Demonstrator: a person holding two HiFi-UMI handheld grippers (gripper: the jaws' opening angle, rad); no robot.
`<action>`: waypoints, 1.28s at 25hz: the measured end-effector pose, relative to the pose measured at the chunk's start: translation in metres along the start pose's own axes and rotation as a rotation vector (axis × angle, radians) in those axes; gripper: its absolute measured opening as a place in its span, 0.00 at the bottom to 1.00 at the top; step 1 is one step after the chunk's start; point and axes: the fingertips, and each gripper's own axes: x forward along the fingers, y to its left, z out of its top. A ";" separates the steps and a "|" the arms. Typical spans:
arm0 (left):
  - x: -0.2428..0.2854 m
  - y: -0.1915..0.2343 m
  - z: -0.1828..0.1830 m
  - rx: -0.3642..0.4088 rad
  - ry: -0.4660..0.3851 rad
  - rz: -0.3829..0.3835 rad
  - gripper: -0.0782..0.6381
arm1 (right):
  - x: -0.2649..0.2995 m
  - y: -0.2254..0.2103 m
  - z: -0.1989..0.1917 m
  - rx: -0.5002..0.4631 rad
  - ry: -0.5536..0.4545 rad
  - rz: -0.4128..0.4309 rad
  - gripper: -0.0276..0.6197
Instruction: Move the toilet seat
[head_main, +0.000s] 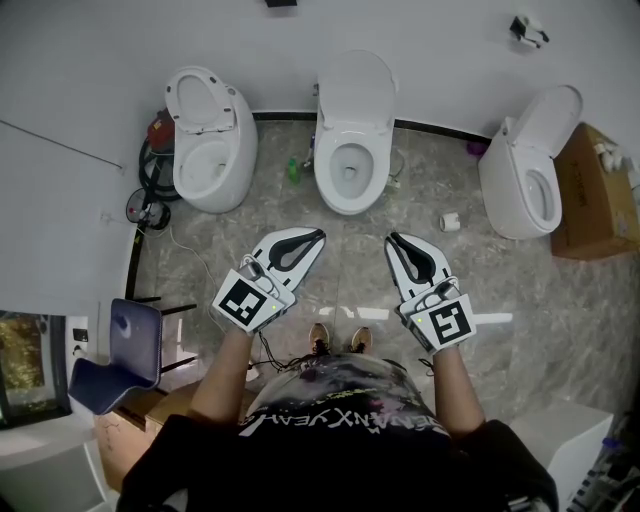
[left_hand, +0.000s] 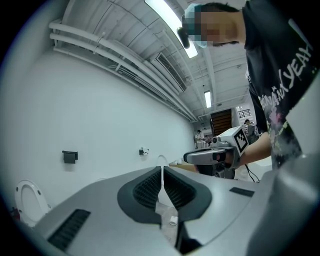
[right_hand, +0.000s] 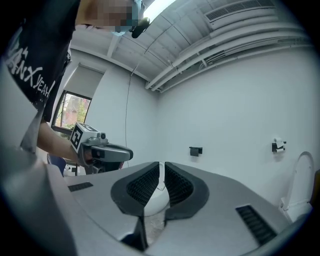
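Three white toilets stand along the far wall in the head view. The middle toilet (head_main: 350, 150) has its lid upright against the wall, with the seat ring (head_main: 348, 172) down on the bowl. My left gripper (head_main: 318, 235) and right gripper (head_main: 392, 239) hang side by side over the floor in front of it, well short of the bowl. Both are shut with nothing between the pads. In the right gripper view the gripper (right_hand: 161, 165) points at the middle toilet (right_hand: 158, 199), partly hidden behind its jaws. The left gripper (left_hand: 162, 170) shows a narrow slit only.
The left toilet (head_main: 208, 140) and the right toilet (head_main: 525, 170) have their lids raised. A cardboard box (head_main: 596, 195) sits far right, a paper roll (head_main: 450, 222) and a green bottle (head_main: 293, 170) lie on the floor, and a blue chair (head_main: 125, 352) stands at the left.
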 end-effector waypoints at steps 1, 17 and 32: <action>0.000 0.000 -0.001 0.000 0.001 -0.001 0.16 | 0.000 0.001 -0.001 0.005 0.006 0.005 0.09; -0.001 0.002 -0.008 0.019 0.019 -0.007 0.63 | -0.001 0.006 -0.003 0.013 0.016 0.049 0.56; -0.001 -0.009 -0.022 0.072 0.084 -0.046 0.82 | 0.002 0.011 -0.013 -0.025 0.037 0.084 0.95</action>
